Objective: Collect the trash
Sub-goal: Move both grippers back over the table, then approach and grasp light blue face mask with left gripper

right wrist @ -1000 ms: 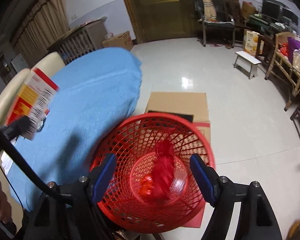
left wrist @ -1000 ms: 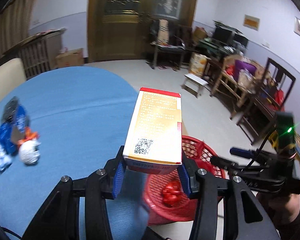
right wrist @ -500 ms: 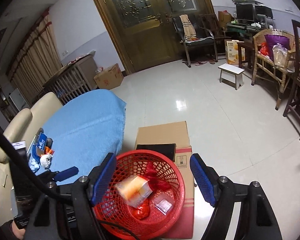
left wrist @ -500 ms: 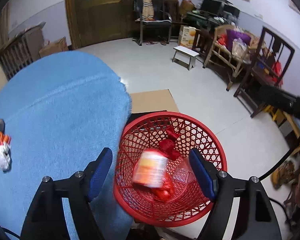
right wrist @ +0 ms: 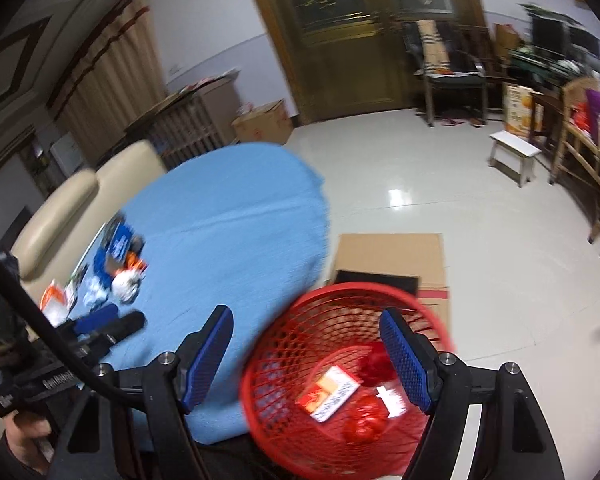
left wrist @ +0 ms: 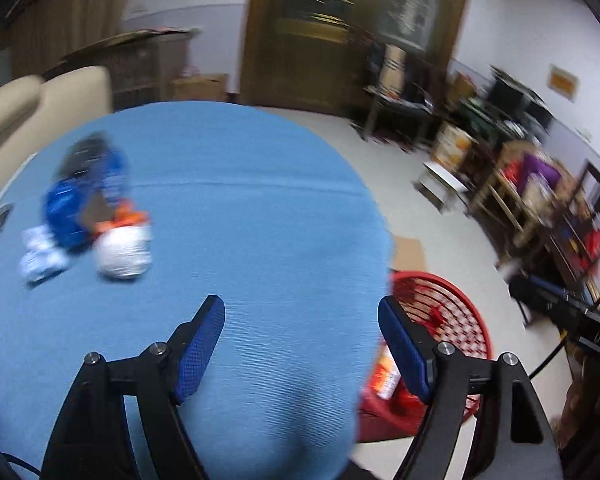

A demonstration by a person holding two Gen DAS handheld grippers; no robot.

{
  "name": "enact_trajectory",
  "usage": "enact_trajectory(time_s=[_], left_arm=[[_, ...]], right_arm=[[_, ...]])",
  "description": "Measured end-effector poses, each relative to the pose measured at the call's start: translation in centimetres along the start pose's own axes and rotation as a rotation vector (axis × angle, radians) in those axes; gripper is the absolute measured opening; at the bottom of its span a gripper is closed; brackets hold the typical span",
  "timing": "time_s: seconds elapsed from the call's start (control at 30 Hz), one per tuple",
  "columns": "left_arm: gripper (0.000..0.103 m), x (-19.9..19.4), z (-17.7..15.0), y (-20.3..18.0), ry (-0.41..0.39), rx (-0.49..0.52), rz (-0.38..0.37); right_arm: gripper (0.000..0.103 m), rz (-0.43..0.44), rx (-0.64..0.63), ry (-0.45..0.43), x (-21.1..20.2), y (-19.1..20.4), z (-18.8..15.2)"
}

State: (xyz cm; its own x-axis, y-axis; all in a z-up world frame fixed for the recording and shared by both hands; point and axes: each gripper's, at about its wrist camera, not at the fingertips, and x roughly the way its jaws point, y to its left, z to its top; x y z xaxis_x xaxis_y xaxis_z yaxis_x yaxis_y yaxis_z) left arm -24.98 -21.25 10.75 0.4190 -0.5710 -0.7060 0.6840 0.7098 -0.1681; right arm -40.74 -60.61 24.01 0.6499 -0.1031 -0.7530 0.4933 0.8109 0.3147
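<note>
Left gripper (left wrist: 301,345) and right gripper (right wrist: 306,346) tilt downward, jaws apart, empty

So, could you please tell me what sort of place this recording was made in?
Most likely a home living or dining room: a round table with a blue cloth, a cream sofa behind it, wooden double doors, and chairs on a tiled floor.

— What's in the red mesh basket (right wrist: 332,364)?

— It stands on the floor under my right jaws, hard by the counter's edge. A red and orange carton (right wrist: 329,393) lies flat in it, white printed side up, among red wrappers (right wrist: 364,428).

— And on the counter?

— A blurred heap ahead and left of my left jaws: blue wrappers (left wrist: 66,212), a white crumpled ball (left wrist: 122,254) touching an orange scrap (left wrist: 124,218), pale blue-white bits (left wrist: 40,252) beside them.
</note>
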Motion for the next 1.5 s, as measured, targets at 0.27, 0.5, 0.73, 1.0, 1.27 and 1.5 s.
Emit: enact_trajectory(time_s=[0.27,0.5,0.73,1.0,1.27,1.5], left_arm=[[0.080,-4.4,-2.1,11.5,-0.087,-0.207,0.197],[0.080,-6.5,-4.4,19.9,-0.106,-0.367,0.335],[0.080,-7.2,-5.8,23.9,-0.110,-0.446,0.410],[0.080,-4.8,-4.6,24.2,-0.070,-0.457,0.403],[0.080,-2.8,-2.7,22.3,-0.025,-0.438,0.382],[0.080,-2.4,-0.7,20.1,-0.029,-0.396,0.409]], right_arm=[[0.079,0.094,-0.142,0.076,3.5,8.8,-0.9],[0.080,0.066,-0.241,0.108,10.8,16.0,-0.2],[0.080,-0.091,-0.331,0.150,22.0,21.1,1.3],[0.103,-0.137,-0.291,0.169,26.1,21.5,2.4],[0.103,-0.137,-0.291,0.169,26.8,21.3,2.5],[0.103,-0.137,-0.291,0.168,26.8,21.3,2.5]])
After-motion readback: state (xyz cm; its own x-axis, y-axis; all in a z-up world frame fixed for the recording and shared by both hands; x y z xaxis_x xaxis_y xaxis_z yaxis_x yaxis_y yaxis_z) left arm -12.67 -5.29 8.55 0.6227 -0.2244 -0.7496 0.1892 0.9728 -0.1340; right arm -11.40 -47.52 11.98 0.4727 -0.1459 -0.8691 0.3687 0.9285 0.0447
